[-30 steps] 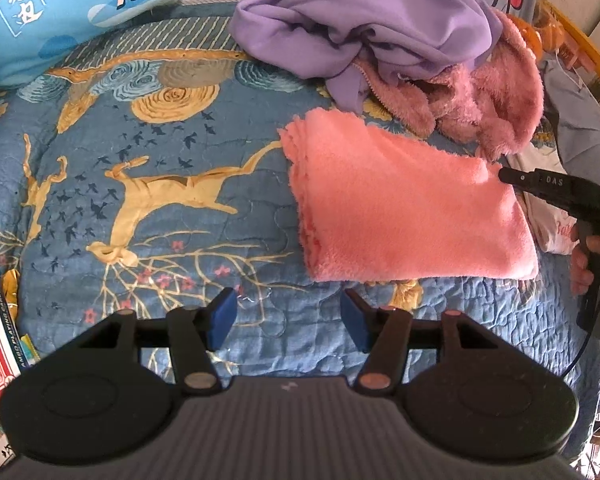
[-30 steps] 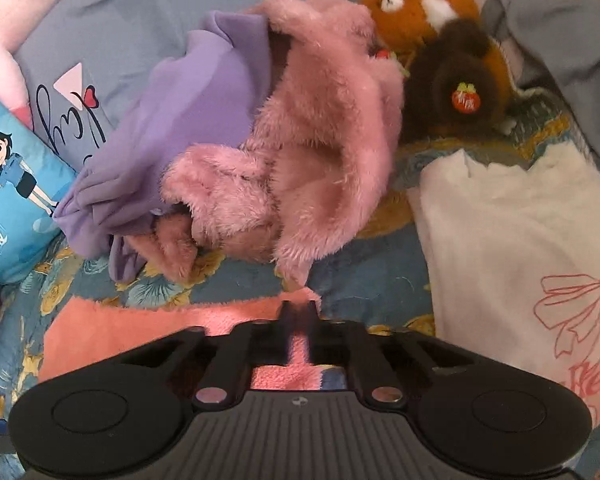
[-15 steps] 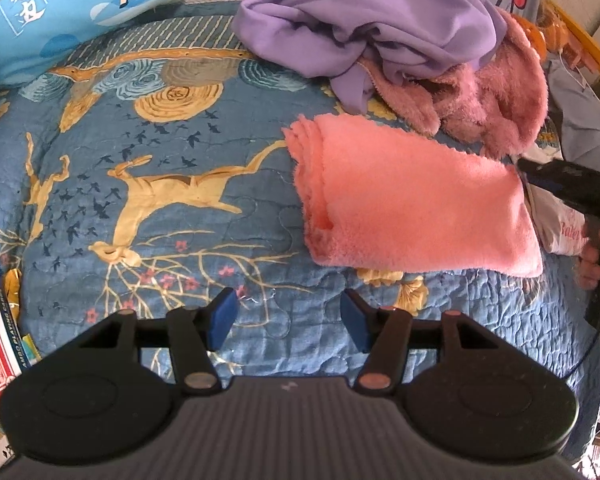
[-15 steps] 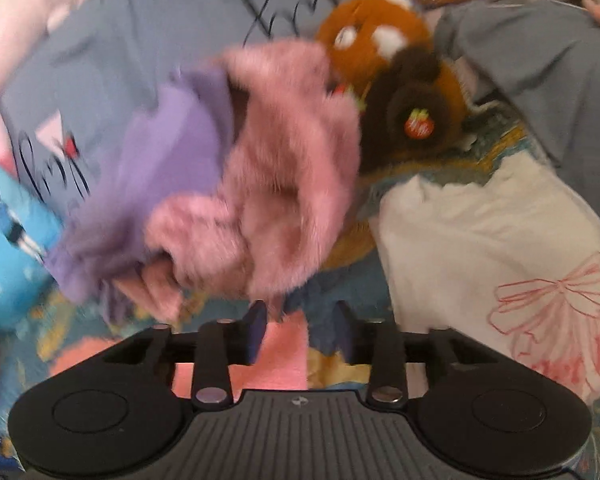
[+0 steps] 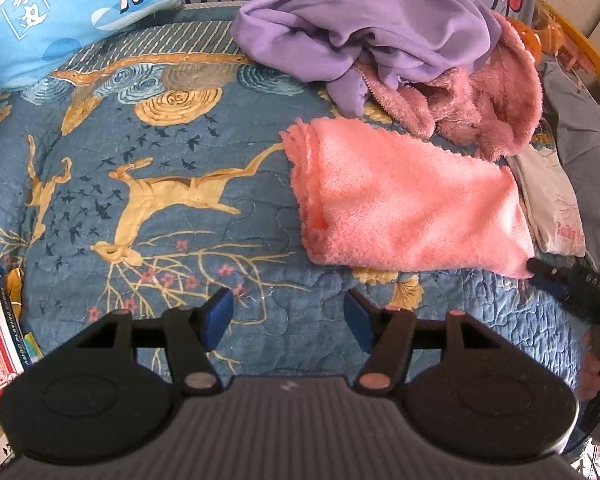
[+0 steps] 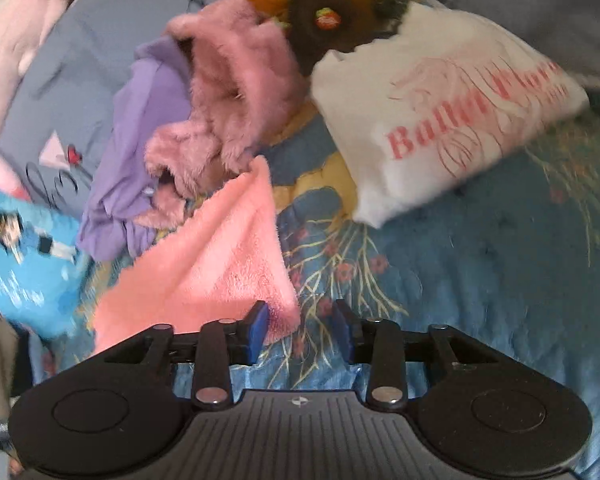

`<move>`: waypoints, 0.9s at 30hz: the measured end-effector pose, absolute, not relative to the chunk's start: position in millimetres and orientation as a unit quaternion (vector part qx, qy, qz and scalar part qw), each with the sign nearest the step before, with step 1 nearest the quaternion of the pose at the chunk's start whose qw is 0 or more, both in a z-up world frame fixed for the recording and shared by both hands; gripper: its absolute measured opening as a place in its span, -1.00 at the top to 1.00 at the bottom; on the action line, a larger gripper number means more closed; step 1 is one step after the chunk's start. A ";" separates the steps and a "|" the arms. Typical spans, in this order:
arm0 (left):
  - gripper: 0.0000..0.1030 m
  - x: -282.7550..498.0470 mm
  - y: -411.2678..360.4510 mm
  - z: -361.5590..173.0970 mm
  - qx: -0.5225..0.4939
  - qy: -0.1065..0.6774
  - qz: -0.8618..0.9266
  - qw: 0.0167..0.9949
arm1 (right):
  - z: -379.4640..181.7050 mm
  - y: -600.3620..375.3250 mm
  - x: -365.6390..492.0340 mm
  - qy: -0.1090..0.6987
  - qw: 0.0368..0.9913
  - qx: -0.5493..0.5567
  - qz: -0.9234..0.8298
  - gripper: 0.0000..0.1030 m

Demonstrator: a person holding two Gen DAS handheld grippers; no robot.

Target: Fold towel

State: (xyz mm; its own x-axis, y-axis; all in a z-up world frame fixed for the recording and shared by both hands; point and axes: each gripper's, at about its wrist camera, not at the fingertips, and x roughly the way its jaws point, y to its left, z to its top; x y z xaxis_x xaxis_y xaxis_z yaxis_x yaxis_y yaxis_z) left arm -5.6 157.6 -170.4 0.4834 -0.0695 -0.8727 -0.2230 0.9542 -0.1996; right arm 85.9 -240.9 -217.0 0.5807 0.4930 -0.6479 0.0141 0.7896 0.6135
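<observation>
One pink towel (image 5: 404,204) on the quilt (image 5: 148,152). Beside the towel: one purple garment (image 5: 360,28), one fuzzy pink garment (image 5: 488,112), one folded white shirt (image 6: 432,96). Two grippers: left (image 5: 286,318), right (image 6: 300,326).

A blue quilt (image 5: 148,240) with golden deer covers the bed. At the far side a purple garment (image 5: 360,28) is heaped against a fluffy pink one (image 5: 496,112). A blue cushion (image 5: 52,12) lies far left, a folded white shirt (image 6: 440,108) right, a plush toy (image 6: 312,4) beyond it.
</observation>
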 end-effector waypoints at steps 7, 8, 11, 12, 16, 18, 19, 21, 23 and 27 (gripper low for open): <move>-0.27 -8.7 164.0 -168.8 -0.148 0.504 0.057 0.849 | -207.7 -246.6 74.3 0.418 0.850 0.293 0.131 0.95; -0.27 -9.1 165.6 -168.4 -0.150 0.504 0.060 0.849 | -210.1 -246.8 74.5 0.427 0.849 0.284 0.128 0.95; -0.27 -10.6 170.2 -167.1 -0.154 0.502 0.067 0.849 | -214.3 -244.0 75.0 0.446 0.849 0.255 0.127 0.92; -0.27 -11.1 171.7 -166.7 -0.155 0.501 0.069 0.849 | -212.3 -242.1 73.9 0.441 0.854 0.245 0.127 0.89; -0.27 -13.0 177.9 -165.0 -0.160 0.498 0.079 0.849 | -197.4 -238.8 62.4 0.402 0.883 0.226 0.089 0.29; -0.27 -14.7 184.8 -163.2 -0.164 0.494 0.089 0.849 | -188.1 -229.9 53.9 0.378 0.902 0.194 0.082 0.30; -0.27 -15.9 189.2 -161.7 -0.165 0.492 0.097 0.849 | -183.6 -220.7 50.0 0.369 0.909 0.168 0.094 0.33; -0.27 -18.3 197.9 -158.9 -0.168 0.486 0.113 0.850 | -174.9 -195.9 43.1 0.354 0.919 0.107 0.139 0.34; -0.27 -20.6 205.9 -156.4 -0.175 0.481 0.123 0.850 | -168.9 -166.1 34.7 0.343 0.918 0.048 0.196 0.35; -0.27 -22.7 214.3 -155.6 -0.183 0.479 0.130 0.849 | -166.6 -96.5 17.0 0.316 0.896 -0.071 0.303 0.35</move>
